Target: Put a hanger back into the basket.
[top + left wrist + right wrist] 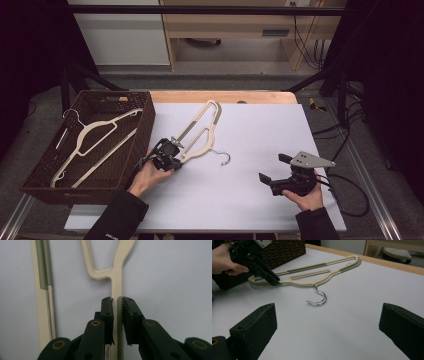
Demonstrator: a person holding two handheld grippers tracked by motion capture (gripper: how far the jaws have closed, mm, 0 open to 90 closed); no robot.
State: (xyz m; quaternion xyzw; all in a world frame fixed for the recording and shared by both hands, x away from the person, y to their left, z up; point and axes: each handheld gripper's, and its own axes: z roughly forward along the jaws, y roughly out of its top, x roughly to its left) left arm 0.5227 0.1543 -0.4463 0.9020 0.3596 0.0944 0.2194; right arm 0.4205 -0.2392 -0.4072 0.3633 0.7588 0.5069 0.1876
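No text, label, brand, number or sign can be read anywhere. A small pale mark sits on the person's left sleeve [107,233] in the high view, too small and blurred to make out.
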